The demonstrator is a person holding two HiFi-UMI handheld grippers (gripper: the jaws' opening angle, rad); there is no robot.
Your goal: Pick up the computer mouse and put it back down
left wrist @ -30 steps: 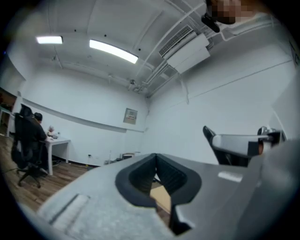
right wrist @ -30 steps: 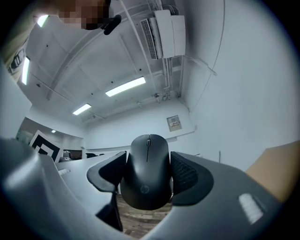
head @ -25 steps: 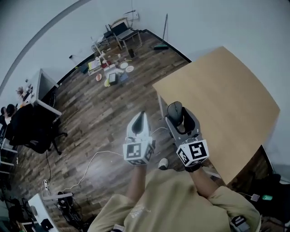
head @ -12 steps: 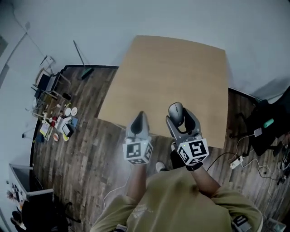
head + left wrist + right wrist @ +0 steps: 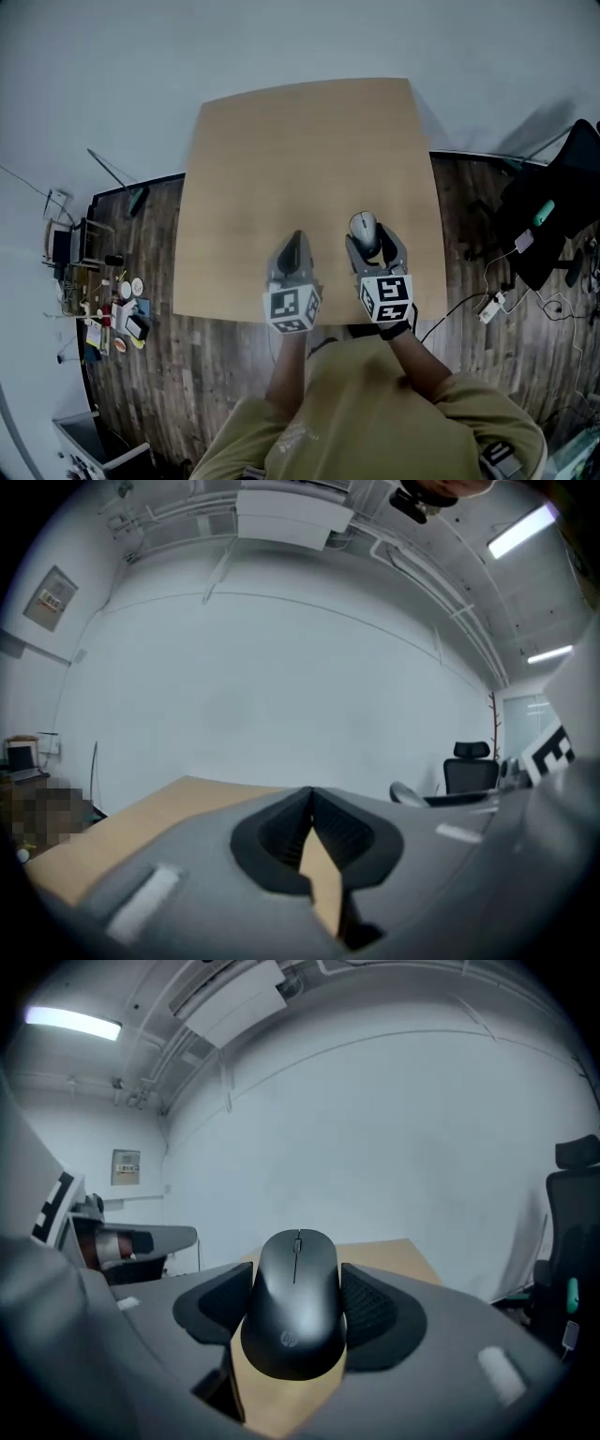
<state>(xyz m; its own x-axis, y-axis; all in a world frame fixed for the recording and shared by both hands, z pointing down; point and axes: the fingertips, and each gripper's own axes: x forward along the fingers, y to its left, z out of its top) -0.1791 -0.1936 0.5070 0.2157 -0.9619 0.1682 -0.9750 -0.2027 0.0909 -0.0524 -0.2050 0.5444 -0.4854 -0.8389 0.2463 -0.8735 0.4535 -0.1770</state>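
Location of computer mouse [image 5: 364, 228]: between the jaws of the right hand-held gripper [image 5: 372, 241], over the near right part of the counter [image 5: 281, 150], not far from its near edge
Right hand-held gripper [image 5: 298, 1290]: closed onto the computer mouse [image 5: 295, 1309]; one ribbed pad bears on each long flank, at about mid-length, with the wheel end pointing away from the person
Contact with counter [image 5: 384, 1252]: tan surface shows under the rear of the mouse and beyond its nose; it appears to be carried clear of the top, though no view settles the gap
Left hand-held gripper [image 5: 292, 246]: held over the near edge of the counter, beside the right one and apart from it
Left jaw state: in the left gripper view the left hand-held gripper [image 5: 312, 803] has its tips brought together, nothing between them, only counter [image 5: 141, 822] seen through the slot behind
Handling, judged: a light, rigid plastic shell; smooth and curved, so it could slide forward out of a loose pinch; not fragile, but a drop onto the hard top would be undesirable
Hold point, judged: the present one is sound, across the flanks at the widest part, clear of the buttons and wheel
Step in hand, judged: pick-up done; set-down outstanding, and it calls for a level descent before the jaws part
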